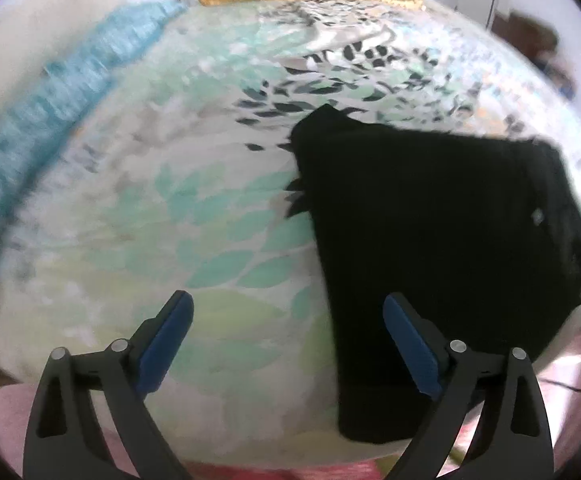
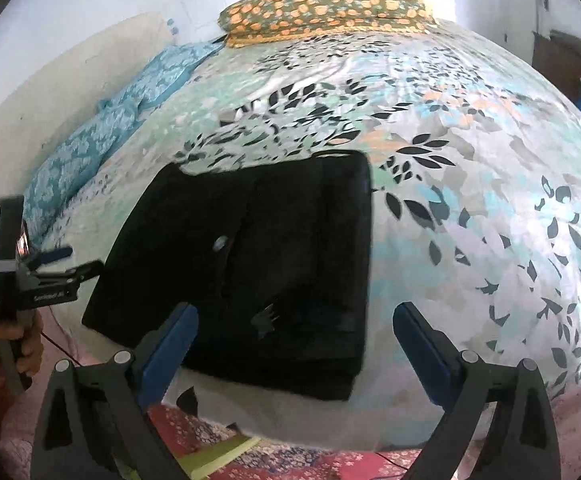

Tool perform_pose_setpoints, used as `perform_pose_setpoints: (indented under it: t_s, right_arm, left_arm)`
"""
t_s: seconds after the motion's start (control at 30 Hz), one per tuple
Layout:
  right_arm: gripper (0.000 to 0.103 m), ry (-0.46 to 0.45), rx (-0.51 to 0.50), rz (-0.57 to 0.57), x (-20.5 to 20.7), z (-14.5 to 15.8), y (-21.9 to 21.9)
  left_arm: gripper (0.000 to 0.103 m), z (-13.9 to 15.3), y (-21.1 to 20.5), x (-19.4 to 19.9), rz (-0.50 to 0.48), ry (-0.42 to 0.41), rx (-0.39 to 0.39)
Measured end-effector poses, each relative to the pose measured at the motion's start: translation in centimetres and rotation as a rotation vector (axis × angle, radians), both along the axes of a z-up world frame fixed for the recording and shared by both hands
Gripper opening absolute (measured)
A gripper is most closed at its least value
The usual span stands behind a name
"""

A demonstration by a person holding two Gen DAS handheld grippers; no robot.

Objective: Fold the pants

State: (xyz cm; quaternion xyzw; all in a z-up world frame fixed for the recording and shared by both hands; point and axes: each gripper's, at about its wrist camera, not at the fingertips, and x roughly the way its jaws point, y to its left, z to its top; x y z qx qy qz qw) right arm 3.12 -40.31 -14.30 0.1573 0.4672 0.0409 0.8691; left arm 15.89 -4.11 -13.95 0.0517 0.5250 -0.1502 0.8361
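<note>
Pants (image 2: 274, 264) lay as a compact black rectangle on leaf-print bedspread (image 2: 470, 184), layers stacked at near edge, so folding looked at or near its end; judged step = release/check after last fold. R gripper (image 2: 294, 344) had jaws spread wide, nothing betw. them, pads clear of cloth; pants sat just ahead of and under its L finger, reaching across toward the gap, R finger over bare bedspread. L gripper (image 1: 288, 340) also spread, empty; in its view pants (image 1: 430, 240) lay ahead and to its R, near edge passing under/behind its R finger, touching or not, couldn't tell. L gripper (image 2: 46, 276) seen from R wrist cam at far L, beside pants' L edge, held by a hand (image 2: 10, 344). Next move, if any: either tidy a corner w/ a light pinch, or pull both grippers back w/o dragging the stack. Pillow (image 2: 326, 4) well beyond.
</note>
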Motion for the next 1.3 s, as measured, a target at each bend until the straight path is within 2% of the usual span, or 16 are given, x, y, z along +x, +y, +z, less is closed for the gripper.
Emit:
perform_pose_setpoints:
  t_s: [0.13,0.2,0.27,0.33,0.43,0.5,0.53,0.57,0.63,0.73,0.83,1.03,1.1,1.2,1.27,1.3]
  right_arm:
    - [0.098,0.117,0.197,0.019,2.9,-3.8,-3.3]
    - [0.098,0.151,0.311,0.036,3.9,-5.7,-3.9]
    - [0.099,0.201,0.446,0.075,4.8,-7.8,-3.7]
    - [0.097,0.18,0.486,0.102,5.1,-8.1,-3.1]
    - [0.082,0.214,0.519,0.173,5.4,-8.6,-1.8]
    - [0.063,0.227,0.502,0.181,5.2,-8.9,-1.6]
    - [0.054,0.222,0.542,0.165,5.0,-9.1,-2.0]
    - [0.048,0.216,0.565,0.156,4.9,-9.0,-2.3]
    - [0.041,0.189,0.561,0.155,4.7,-8.1,-1.9]
    - [0.036,0.126,0.531,0.181,5.3,-5.6,-0.9]
    - [0.035,0.068,0.532,0.22,7.0,-3.0,-0.3]
    - [0.035,0.009,0.431,0.219,14.1,-0.2,-0.8]
    - [0.038,0.022,0.366,0.194,16.3,-0.7,-0.9]
    - [0.057,0.113,0.236,0.059,18.2,-2.9,-1.9]
    - [0.09,0.163,0.135,-0.051,17.4,-3.8,-2.8]
    - [0.097,0.151,0.12,-0.095,16.2,-3.6,-3.3]
  left_arm:
    - [0.097,-3.1,3.2,3.7,0.058,0.236,-0.31]
    - [0.097,-4.5,3.4,4.9,0.046,0.311,-0.399]
    - [0.1,-5.5,3.2,5.4,0.041,0.344,-0.421]
    - [0.1,-5.9,2.8,5.6,0.048,0.37,-0.464]
    - [0.099,-6.4,1.6,5.0,0.005,0.437,-0.548]
    - [0.095,-6.5,0.1,4.2,-0.049,0.433,-0.502]
    - [0.071,-6.2,-0.5,3.9,-0.07,0.401,-0.462]
    - [0.055,-5.9,-1.1,3.5,-0.101,0.391,-0.466]
    - [0.04,-4.9,-1.7,3.2,-0.084,0.37,-0.447]
    - [0.033,-2.8,-2.5,3.2,-0.096,0.319,-0.412]
    - [0.031,-0.2,-2.6,5.1,-0.086,0.26,-0.457]
    - [0.033,2.9,-3.6,10.5,-0.052,0.128,-0.435]
    - [0.036,2.2,-4.6,12.0,-0.014,0.1,-0.378]
    - [0.045,-0.3,-5.2,12.3,0.042,0.115,-0.255]
    - [0.052,-1.5,-5.0,11.1,0.068,0.097,-0.163]
    - [0.059,-1.2,-4.6,10.5,0.067,0.063,-0.151]
